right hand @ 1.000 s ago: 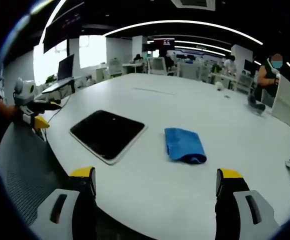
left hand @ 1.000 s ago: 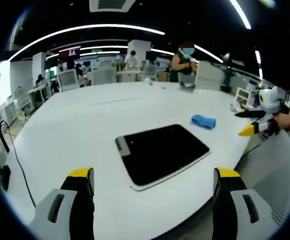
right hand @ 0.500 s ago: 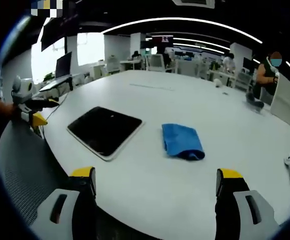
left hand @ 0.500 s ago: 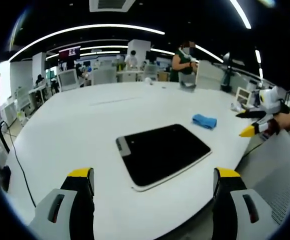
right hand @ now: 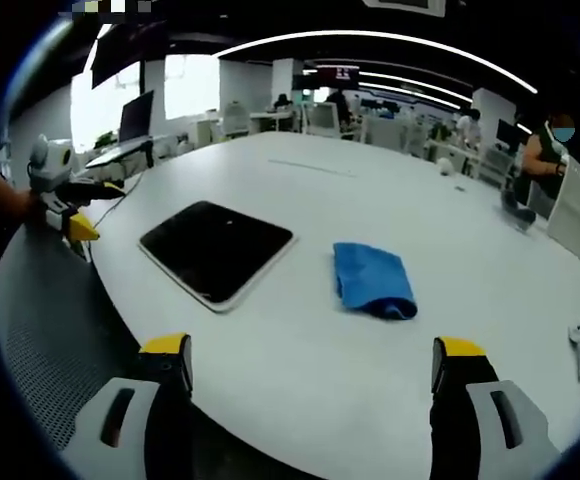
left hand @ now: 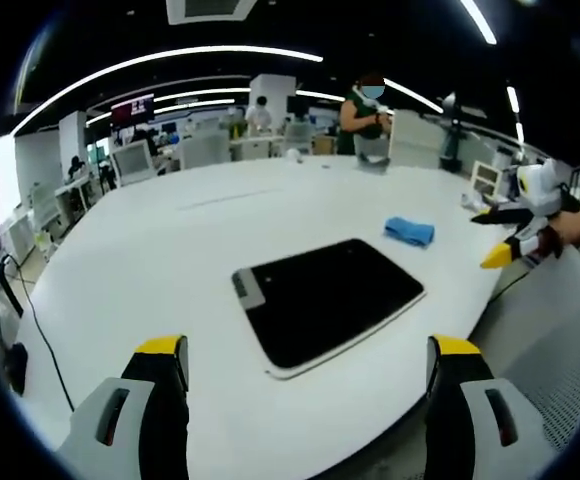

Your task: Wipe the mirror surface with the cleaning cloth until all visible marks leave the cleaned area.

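White surface carries our dark mirror and blue cloth, lying apart; both grippers' fingers stand spread, holding nothing

A mirror lies flat on a large table, near its edge. A folded cloth lies on the table to the mirror's right, apart from it. Desks and a standing person are behind the table.
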A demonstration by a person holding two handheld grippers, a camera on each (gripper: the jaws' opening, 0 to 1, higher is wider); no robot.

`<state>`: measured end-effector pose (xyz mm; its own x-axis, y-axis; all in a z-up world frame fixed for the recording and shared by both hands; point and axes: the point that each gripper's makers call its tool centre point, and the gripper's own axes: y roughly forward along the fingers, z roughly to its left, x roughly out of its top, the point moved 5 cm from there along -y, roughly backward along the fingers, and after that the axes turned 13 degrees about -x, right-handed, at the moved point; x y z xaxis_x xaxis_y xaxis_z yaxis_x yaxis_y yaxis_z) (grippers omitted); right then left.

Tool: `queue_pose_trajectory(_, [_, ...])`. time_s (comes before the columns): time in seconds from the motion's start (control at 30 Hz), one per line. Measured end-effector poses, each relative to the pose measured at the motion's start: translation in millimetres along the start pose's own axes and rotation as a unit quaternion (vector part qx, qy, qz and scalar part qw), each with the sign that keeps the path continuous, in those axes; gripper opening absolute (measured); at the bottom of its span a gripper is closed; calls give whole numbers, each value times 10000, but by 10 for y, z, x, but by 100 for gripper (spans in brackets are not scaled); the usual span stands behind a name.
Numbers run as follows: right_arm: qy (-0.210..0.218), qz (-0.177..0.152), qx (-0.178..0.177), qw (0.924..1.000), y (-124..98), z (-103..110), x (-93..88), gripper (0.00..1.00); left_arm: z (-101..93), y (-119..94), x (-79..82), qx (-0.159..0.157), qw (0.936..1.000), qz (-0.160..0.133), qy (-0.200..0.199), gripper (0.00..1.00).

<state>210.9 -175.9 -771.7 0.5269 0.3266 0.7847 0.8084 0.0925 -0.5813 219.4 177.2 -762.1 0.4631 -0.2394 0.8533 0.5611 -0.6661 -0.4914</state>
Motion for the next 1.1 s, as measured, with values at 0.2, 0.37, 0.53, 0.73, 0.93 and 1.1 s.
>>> queue_pose_trajectory(0.2, [-103, 75, -76, 9999, -1, -14, -25, 100, -1, 2, -16, -9, 10000, 51, -43, 100])
queue_pose_trajectory(0.37, [-221, 35, -272, 9994, -9, -64, -16, 100, 0, 5, -2, -24, 10000, 27, 19, 100])
queue_pose_trajectory(0.53, [-329, 171, -487, 9981, 0, -112, -47, 100, 12, -2, -13, 12, 10000, 46, 1, 100])
queue_pose_trajectory(0.73, [-903, 145, -666, 9936, 31, -114, -3, 100, -2, 10, 3, -61, 10000, 12, 42, 99])
queue_pose_trajectory(0.93, [-549, 236, -936, 9938, -29, -193, -61, 100, 9, -4, -23, -23, 10000, 0, 38, 99])
queue_pose_trajectory(1.1, [-780, -31, -927, 9926, -43, -147, 37, 100, 39, -43, 32, 100, 9998, -162, 87, 95])
